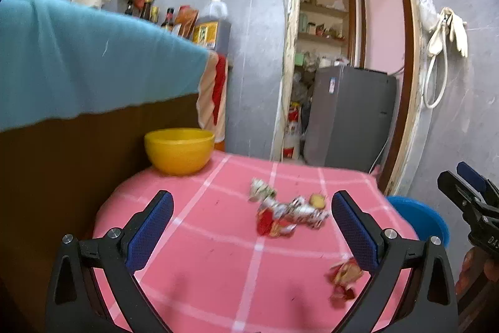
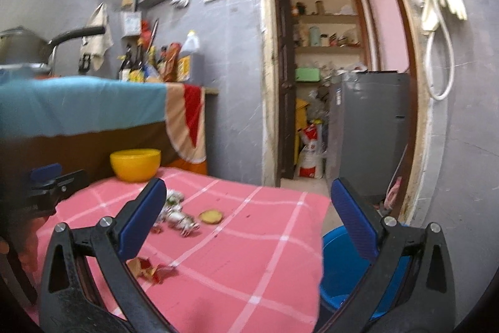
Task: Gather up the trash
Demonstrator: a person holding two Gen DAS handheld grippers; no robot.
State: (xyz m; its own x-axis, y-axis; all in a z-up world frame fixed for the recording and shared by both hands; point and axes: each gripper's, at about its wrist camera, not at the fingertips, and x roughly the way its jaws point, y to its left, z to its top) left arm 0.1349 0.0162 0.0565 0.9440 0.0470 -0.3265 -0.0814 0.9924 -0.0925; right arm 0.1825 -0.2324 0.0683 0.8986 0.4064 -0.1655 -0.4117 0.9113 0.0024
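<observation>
Both grippers, left (image 1: 252, 219) and right (image 2: 248, 209), were held agape above crumpled wrappers (image 1: 287, 216) at twelve o'clock, seemingly readied for collection.

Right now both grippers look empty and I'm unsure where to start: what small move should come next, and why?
Probably ease the left gripper forward and down onto the pile of crumpled wrappers on the pink checked cloth. Its jaws stand wide open and empty, and the pile lies straight ahead between them. The right gripper is also open, nearer the blue bin beside the table.
</observation>
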